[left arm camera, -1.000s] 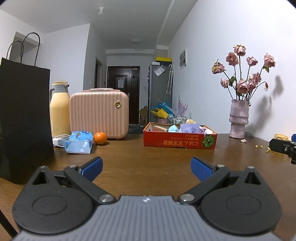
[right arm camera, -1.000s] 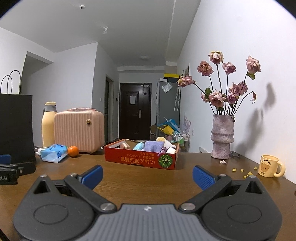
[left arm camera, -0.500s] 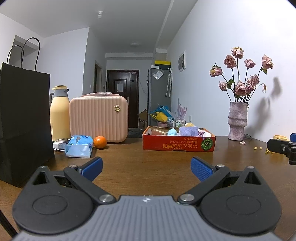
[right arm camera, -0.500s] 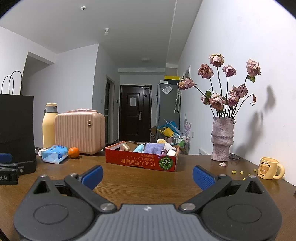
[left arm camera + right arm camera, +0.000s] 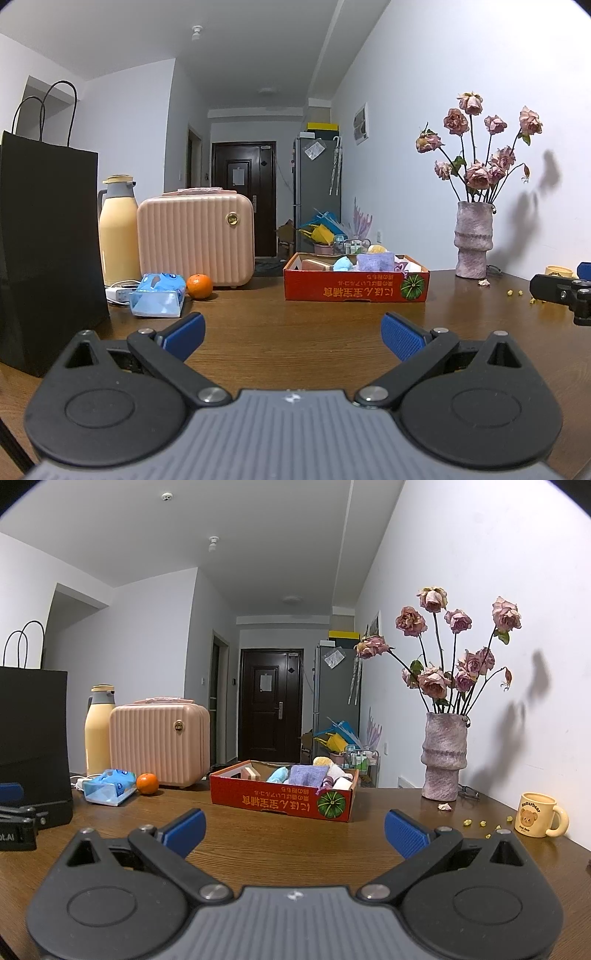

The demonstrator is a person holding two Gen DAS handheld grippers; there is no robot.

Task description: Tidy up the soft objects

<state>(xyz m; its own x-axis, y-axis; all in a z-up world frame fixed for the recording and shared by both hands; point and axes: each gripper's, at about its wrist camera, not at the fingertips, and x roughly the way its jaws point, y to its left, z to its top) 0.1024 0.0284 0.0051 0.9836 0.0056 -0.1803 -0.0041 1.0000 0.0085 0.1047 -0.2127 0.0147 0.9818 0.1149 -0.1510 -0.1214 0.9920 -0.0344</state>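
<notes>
A red cardboard box [image 5: 354, 290] [image 5: 280, 801] stands in the middle of the brown table, holding several soft items: a purple cloth [image 5: 306, 775], a light blue one [image 5: 277, 774], a yellow sponge [image 5: 322, 761] and white rolls [image 5: 341, 783]. A blue tissue pack [image 5: 159, 295] [image 5: 107, 787] lies at the left. My left gripper [image 5: 291, 334] is open and empty, well short of the box. My right gripper [image 5: 293, 829] is open and empty, also short of the box. Each gripper shows at the edge of the other's view.
A black paper bag [image 5: 44, 251] stands close at the left. A cream flask [image 5: 118, 232], a pink case [image 5: 195, 240] and an orange [image 5: 199, 286] stand behind the tissue pack. A vase of dried roses [image 5: 445, 760] and a bear mug [image 5: 537, 814] are at the right by the wall.
Both wrist views have tilted up and drawn back slightly, so the box sits lower in the frames. Both grippers stay open and empty.
</notes>
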